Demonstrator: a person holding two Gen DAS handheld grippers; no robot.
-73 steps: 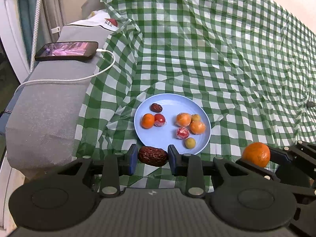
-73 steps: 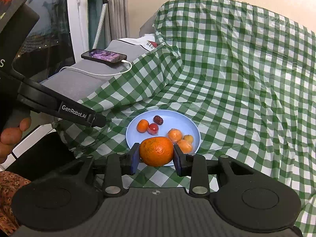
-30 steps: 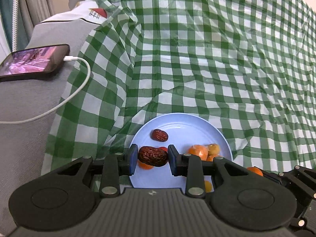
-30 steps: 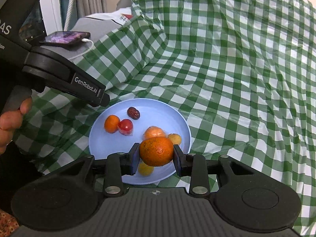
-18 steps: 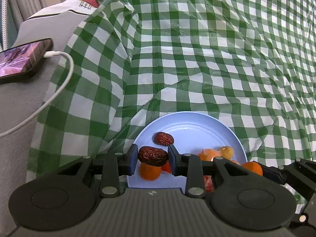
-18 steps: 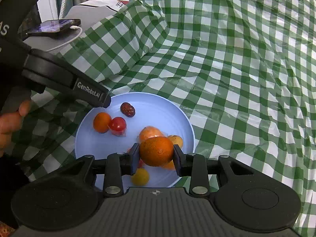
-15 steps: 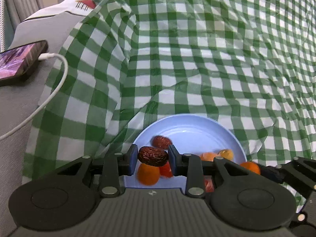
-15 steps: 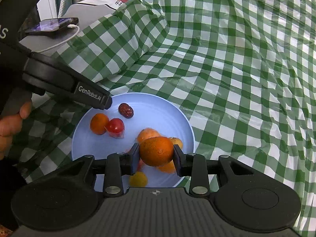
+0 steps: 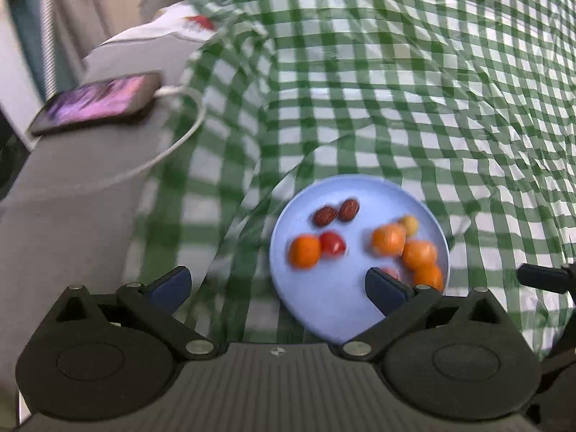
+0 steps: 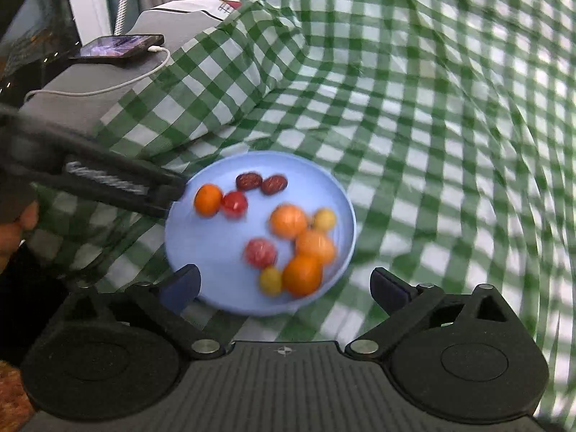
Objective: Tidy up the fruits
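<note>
A light blue plate [image 9: 334, 302] [image 10: 208, 252] lies on the green checked cloth and holds several small fruits. Two dark red dates [image 9: 325, 216] [image 10: 248, 181] lie side by side at its far side. A large orange [image 10: 302, 275] [image 9: 428, 277] rests by the near right rim, among smaller orange, red and yellow fruits. My left gripper [image 9: 275, 282] hangs over the plate's near left edge, its jaws opening wide with nothing between them. My right gripper [image 10: 284, 282] is above the plate's near edge, jaws opening too and empty. One of the left gripper's fingers [image 10: 108, 181] reaches the plate's left rim.
A phone [image 9: 97, 104] [image 10: 118, 46] on a white cable [image 9: 180, 144] lies on a grey cushion [image 9: 72, 216] at the left. The checked cloth [image 9: 432, 108] rises in folds behind the plate. A hand [image 10: 14, 230] grips the left tool.
Both grippers went from shut to wide open. The date dropped beside the other date and the orange landed at the plate's near rim. Both cameras drew back from the plate.
</note>
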